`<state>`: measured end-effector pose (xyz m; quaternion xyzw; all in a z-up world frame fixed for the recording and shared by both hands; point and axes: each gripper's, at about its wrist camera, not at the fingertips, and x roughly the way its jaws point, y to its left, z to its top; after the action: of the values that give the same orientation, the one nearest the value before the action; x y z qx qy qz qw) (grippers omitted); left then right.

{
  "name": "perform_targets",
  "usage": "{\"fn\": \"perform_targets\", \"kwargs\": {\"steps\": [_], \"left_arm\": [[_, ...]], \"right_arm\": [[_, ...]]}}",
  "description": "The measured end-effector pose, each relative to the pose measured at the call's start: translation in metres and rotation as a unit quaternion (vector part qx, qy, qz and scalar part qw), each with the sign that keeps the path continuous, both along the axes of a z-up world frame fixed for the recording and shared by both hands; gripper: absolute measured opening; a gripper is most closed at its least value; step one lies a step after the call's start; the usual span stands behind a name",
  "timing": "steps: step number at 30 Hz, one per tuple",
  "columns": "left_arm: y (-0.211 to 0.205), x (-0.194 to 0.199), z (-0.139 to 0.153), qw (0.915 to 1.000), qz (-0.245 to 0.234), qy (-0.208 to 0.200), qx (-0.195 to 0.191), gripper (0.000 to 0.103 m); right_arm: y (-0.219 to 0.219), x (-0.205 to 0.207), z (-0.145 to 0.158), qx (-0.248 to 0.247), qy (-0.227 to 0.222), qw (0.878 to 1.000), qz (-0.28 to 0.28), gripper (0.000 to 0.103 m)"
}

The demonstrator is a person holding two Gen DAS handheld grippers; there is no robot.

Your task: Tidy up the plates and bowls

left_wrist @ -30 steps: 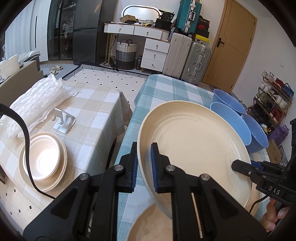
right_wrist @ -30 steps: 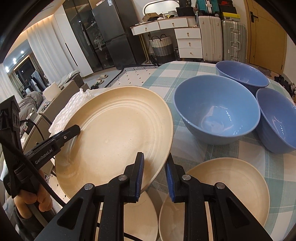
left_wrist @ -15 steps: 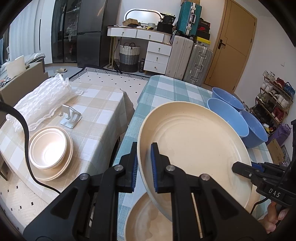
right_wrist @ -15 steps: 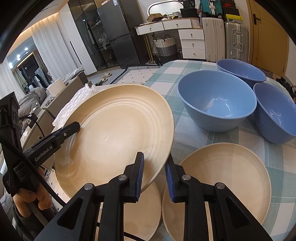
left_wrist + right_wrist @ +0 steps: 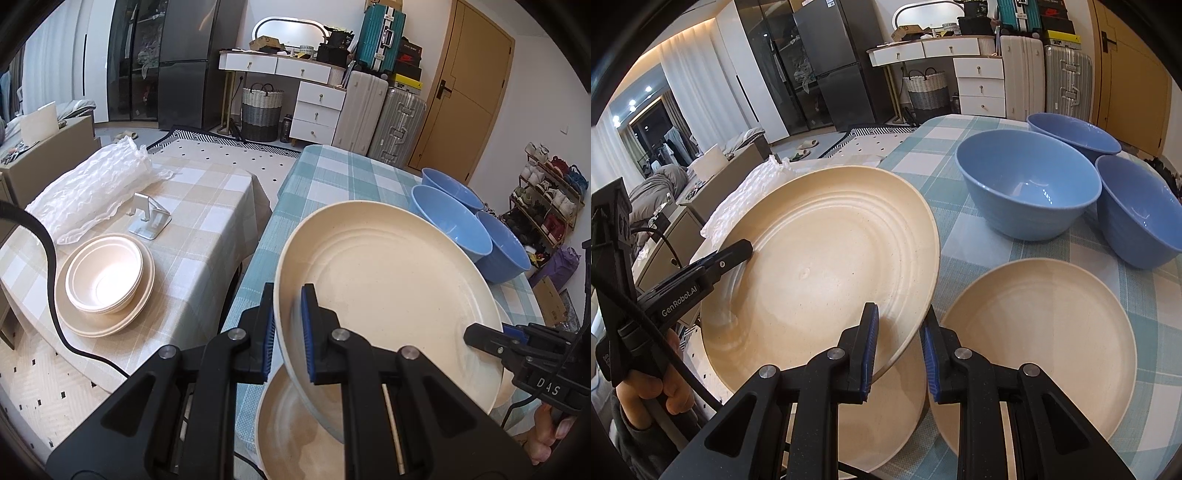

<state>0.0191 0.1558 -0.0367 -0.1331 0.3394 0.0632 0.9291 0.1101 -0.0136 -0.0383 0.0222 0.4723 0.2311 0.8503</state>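
Both grippers hold one large cream plate (image 5: 391,295), lifted and tilted above the blue-checked table (image 5: 332,177). My left gripper (image 5: 288,332) is shut on its left rim; it also shows in the right wrist view (image 5: 738,254). My right gripper (image 5: 899,350) is shut on the opposite rim of the plate (image 5: 820,280); it also shows in the left wrist view (image 5: 480,338). Two more cream plates lie on the table below, one (image 5: 1038,350) to the right and one (image 5: 291,421) under the held plate. Three blue bowls (image 5: 1027,184) stand behind.
A beige-checked table (image 5: 207,206) to the left carries a stack of cream bowls on a plate (image 5: 105,277), a metal stand (image 5: 149,218) and bubble wrap (image 5: 92,188). A gap separates the two tables. Suitcases, drawers and a shoe rack stand further back.
Both grippers have lifted the held plate higher and drawn back a little. The plates lying on the table underneath show more fully now.
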Motion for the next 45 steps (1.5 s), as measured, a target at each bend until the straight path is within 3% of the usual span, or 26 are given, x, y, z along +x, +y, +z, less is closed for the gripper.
{"fn": "perform_targets", "kwargs": {"steps": [45], "left_arm": [[0.000, -0.059, -0.047, 0.9993, -0.005, 0.038, -0.004, 0.011]], "right_arm": [[0.005, -0.061, -0.028, -0.029, 0.033, 0.999, 0.030, 0.023]]}}
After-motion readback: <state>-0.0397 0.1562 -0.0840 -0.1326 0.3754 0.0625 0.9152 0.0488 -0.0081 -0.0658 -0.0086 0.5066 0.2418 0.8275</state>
